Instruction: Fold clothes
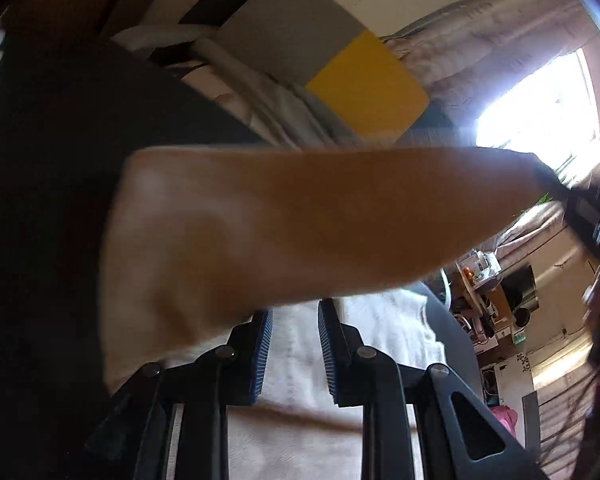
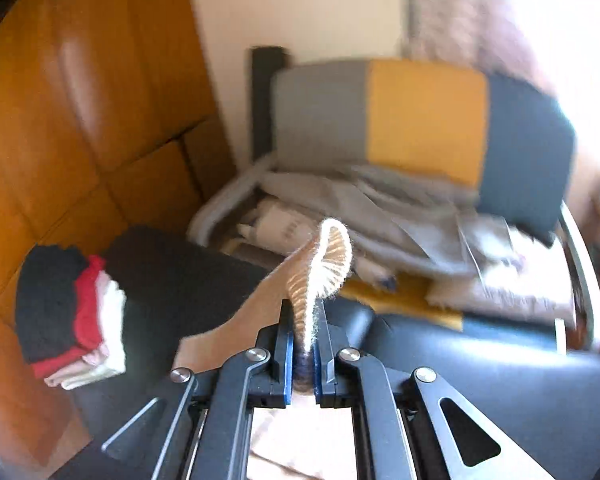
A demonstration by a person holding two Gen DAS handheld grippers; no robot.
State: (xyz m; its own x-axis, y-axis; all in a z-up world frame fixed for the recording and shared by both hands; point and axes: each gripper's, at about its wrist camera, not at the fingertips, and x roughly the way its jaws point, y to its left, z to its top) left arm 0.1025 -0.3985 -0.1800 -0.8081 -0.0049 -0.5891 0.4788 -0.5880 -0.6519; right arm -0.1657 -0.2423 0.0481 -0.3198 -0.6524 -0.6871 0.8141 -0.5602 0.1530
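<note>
Right wrist view: right gripper [image 2: 303,344] clamping shut on a ribbed edge of the cream garment [image 2: 324,264], fabric fanning up from between the blue pads [image 2: 286,364] and trailing away to the left of them. Sitting behind the garment, a chair [image 2: 420,120] with a grey, yellow and dark cushion, heaped with pale laundry [image 2: 400,208]. Lying left of the garment on a dark surface [image 2: 172,272], a folded stack [image 2: 72,316] of black, red and white clothes.

Left wrist view: left gripper [image 1: 294,344] standing partly apart, no cloth visibly pinched between the fingers [image 1: 260,356], the cream garment [image 1: 300,216] stretching blurred across the frame above and beyond the tips, more of it spreading pale beneath them.
</note>
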